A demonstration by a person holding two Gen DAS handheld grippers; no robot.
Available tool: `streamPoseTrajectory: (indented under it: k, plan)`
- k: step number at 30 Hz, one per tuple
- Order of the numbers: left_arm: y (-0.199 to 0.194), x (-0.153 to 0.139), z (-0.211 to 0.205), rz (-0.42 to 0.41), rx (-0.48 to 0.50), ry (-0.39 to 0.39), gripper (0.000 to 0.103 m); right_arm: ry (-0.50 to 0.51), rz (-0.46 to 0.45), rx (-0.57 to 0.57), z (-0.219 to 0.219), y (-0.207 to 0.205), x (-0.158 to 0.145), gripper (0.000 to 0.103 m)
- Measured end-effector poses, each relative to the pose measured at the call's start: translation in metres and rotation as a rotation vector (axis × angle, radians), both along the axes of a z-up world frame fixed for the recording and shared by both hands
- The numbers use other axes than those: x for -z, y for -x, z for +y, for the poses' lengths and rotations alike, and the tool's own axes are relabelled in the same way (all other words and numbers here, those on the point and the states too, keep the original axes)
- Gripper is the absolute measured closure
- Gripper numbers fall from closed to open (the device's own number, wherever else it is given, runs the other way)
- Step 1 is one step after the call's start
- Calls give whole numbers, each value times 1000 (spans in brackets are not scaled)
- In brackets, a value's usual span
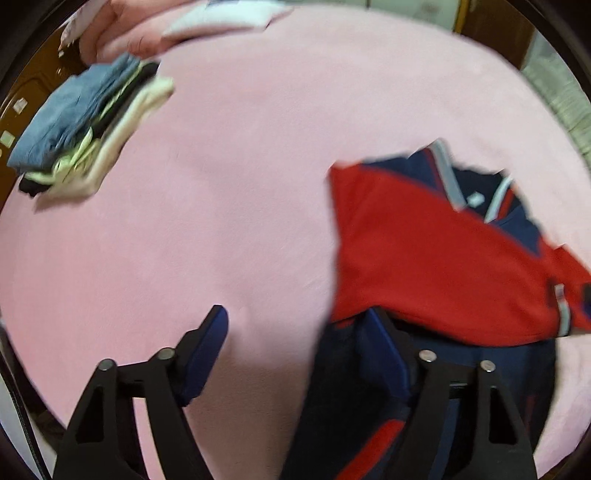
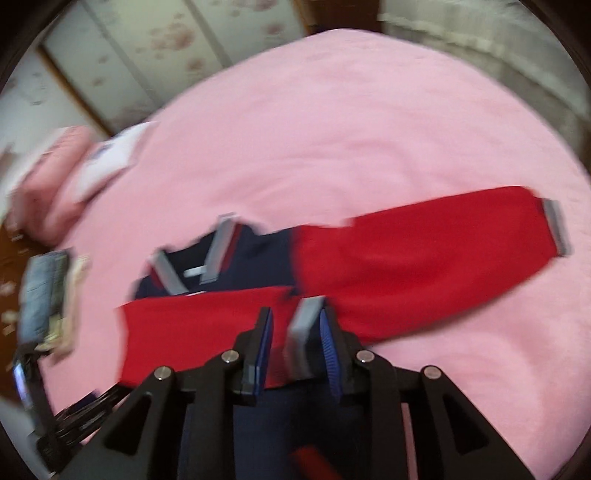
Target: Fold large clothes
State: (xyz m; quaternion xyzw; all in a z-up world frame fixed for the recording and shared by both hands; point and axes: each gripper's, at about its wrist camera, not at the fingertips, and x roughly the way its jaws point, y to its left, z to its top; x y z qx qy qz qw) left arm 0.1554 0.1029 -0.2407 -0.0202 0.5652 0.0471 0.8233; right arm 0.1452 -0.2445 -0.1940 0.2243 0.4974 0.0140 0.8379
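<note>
A navy and red jacket with grey trim lies on the pink bed cover, one red sleeve folded across its body. In the right wrist view the jacket has its other red sleeve stretched to the right. My left gripper is open and empty over the jacket's left edge, its right finger above the navy cloth. My right gripper is slightly open above the folded sleeve, and that sleeve's grey cuff sits between its jaws. Both views are motion-blurred.
A stack of folded clothes, blue on top, sits at the bed's far left; it also shows in the right wrist view. A pink pillow and a white folded item lie by the head of the bed. A wall lies beyond.
</note>
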Motion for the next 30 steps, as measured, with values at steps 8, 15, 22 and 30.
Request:
streamPoseTrajectory:
  k: [8, 15, 22, 30]
  plan:
    - [-59, 30, -34, 110, 6, 65, 30, -150, 125, -127, 61, -18, 53, 93]
    - [-70, 58, -14, 172, -29, 46, 23, -25, 105, 13, 27, -6, 56, 103]
    - [-78, 66, 10, 201, -12, 103, 12, 226, 127, 177, -15, 11, 54, 103]
    - [-94, 51, 5, 158, 154, 2, 13, 126, 133, 470, -47, 65, 53, 103]
